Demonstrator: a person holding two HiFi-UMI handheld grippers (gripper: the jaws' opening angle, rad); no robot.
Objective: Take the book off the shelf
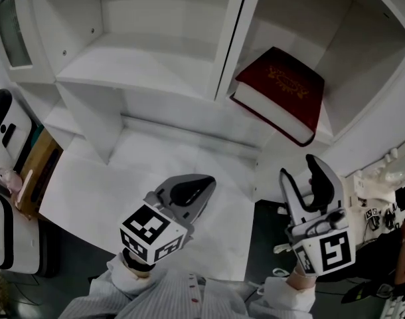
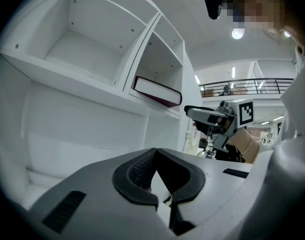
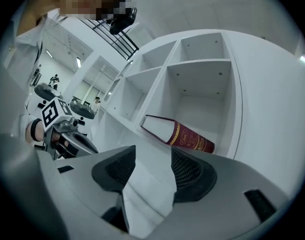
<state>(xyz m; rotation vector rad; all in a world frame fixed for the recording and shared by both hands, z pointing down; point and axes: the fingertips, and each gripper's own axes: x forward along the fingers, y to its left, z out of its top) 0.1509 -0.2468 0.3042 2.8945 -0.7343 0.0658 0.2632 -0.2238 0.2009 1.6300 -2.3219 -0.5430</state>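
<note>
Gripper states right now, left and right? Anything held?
Left gripper: closed, nothing between the jaws.
Right gripper: open, empty; the book lies ahead of it, untouched.

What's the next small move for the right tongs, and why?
Probably ease the right tongs forward toward the red book: they stand open and empty just short of it, and the book lies flat near the front edge of the shelf, likely within reach.

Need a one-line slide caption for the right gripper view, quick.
Right gripper, jaws apart and empty, faces the dark red book lying flat in a white shelf compartment.
</note>
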